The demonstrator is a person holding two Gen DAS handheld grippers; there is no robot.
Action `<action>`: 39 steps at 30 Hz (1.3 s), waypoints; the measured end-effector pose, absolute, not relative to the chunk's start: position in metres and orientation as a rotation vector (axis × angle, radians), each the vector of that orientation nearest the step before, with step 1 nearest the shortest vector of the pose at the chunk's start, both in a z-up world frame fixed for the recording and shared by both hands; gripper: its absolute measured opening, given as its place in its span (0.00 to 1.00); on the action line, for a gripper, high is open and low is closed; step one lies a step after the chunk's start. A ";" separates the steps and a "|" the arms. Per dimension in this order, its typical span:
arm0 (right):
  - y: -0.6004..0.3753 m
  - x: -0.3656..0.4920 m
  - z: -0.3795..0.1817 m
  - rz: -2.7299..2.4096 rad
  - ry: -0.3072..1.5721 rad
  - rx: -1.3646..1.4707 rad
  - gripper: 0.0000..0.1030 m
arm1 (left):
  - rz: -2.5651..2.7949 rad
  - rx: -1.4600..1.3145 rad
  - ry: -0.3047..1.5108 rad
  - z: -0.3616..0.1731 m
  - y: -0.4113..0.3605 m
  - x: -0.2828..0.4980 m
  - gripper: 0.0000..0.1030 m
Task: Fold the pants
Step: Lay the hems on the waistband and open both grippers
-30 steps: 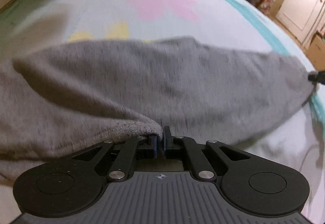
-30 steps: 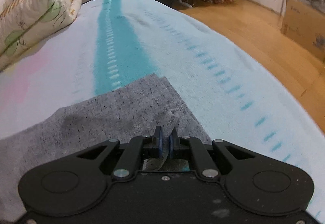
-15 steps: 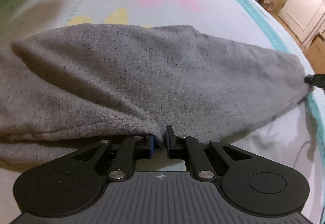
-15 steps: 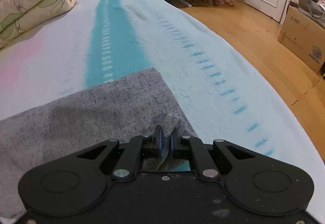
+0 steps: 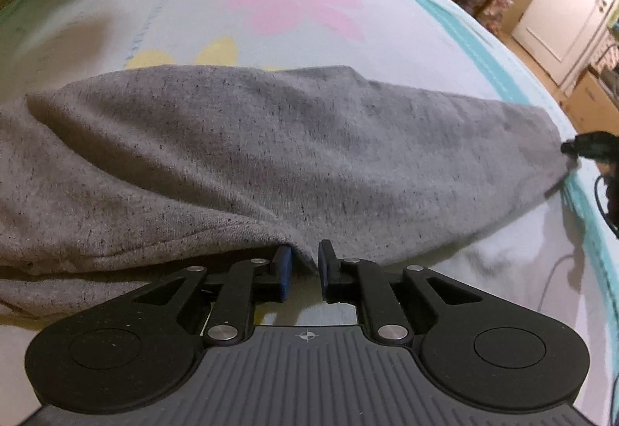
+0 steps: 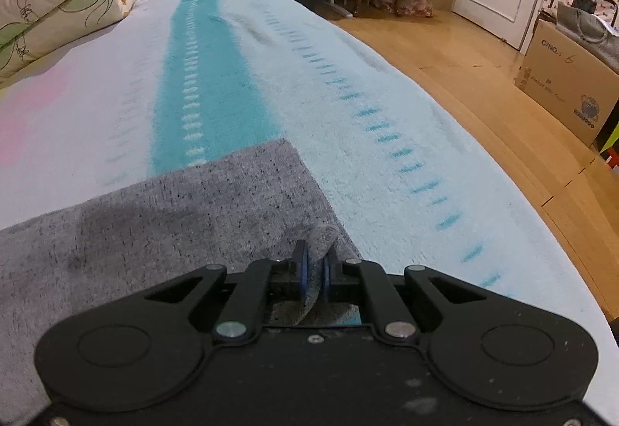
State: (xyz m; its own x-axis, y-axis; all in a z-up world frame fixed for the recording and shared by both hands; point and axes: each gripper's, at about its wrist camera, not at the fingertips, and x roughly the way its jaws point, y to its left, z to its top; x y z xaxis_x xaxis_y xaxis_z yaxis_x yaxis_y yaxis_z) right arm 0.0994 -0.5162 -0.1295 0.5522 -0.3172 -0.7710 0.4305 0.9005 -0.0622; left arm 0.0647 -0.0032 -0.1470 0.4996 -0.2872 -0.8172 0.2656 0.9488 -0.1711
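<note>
The grey speckled pants (image 5: 271, 155) lie across the bed, stretched from left to right. My left gripper (image 5: 305, 261) sits at their near edge with its jaws slightly parted; the cloth edge still hangs between them. My right gripper (image 6: 314, 263) is shut on a pinch of the pants' corner (image 6: 323, 238), low over the bed. That corner and the right gripper's tip (image 5: 588, 144) show at the far right of the left wrist view. In the right wrist view the pants (image 6: 174, 217) spread to the left.
The bed (image 5: 271, 12) has a pale sheet with pink and yellow flowers and a teal stripe (image 6: 209, 78). A folded quilt (image 6: 58, 0) lies at its head. The bed's right edge drops to a wooden floor (image 6: 483, 86) with a cardboard box (image 6: 568, 78).
My left gripper's jaws have parted from shut to a small gap, loosening the pants' edge. The pants have settled lower onto the bed. My right gripper stays shut on the corner.
</note>
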 end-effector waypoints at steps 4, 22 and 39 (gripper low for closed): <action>-0.511 0.107 -0.109 -0.415 0.827 0.121 0.07 | -0.317 -0.052 0.856 -0.123 0.002 0.067 0.09; -0.522 0.096 -0.134 -0.411 0.881 0.193 0.07 | -0.297 0.050 1.023 -0.172 -0.009 0.067 0.09; -0.513 0.096 -0.109 -0.523 0.812 0.118 0.31 | -0.299 0.272 0.842 -0.151 0.010 0.059 0.09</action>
